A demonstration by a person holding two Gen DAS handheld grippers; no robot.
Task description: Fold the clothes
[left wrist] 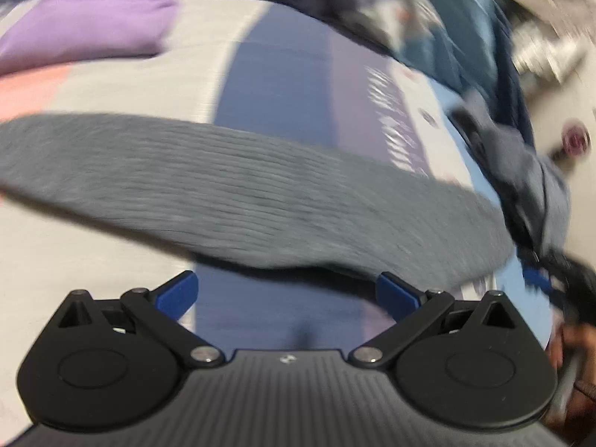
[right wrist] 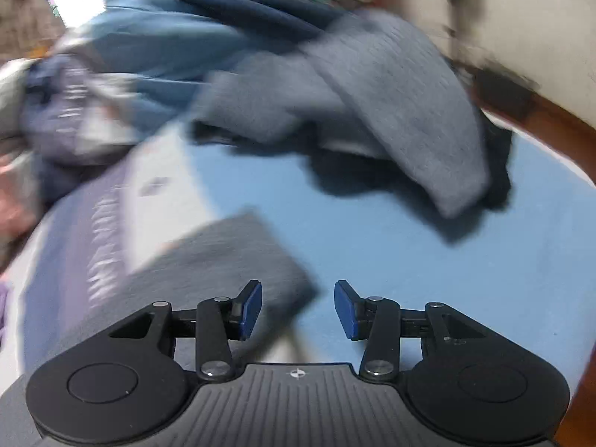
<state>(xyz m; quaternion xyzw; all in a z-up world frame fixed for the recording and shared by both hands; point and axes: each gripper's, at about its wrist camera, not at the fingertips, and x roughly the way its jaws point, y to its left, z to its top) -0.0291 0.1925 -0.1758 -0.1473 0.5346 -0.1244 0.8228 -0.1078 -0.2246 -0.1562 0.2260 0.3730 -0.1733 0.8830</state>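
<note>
Both pictures are smeared with motion blur. The left gripper (left wrist: 286, 296) is spread wide, its blue pads far apart with nothing between them. Just beyond its fingertips lies a grey ribbed garment (left wrist: 238, 190), a long flat band of knit cloth with fine parallel ridges, stretched across the bedsheet (left wrist: 283, 85). The sheet is smooth cotton printed in broad blocks of dark blue, pale blue, white and pink. A soft purple cloth (left wrist: 85, 22) lies folded at the far left, well apart from the garment.

The right gripper (right wrist: 298, 309) is also parted, its jaws a moderate way open and holding nothing. One squared end of the grey ribbed garment (right wrist: 231, 260) lies just ahead of its left finger, flat on the pale blue part of the sheet. Farther off sits a rumpled heap of clothes (right wrist: 335, 85): grey knit draped over dark navy and blue fabric.
</note>
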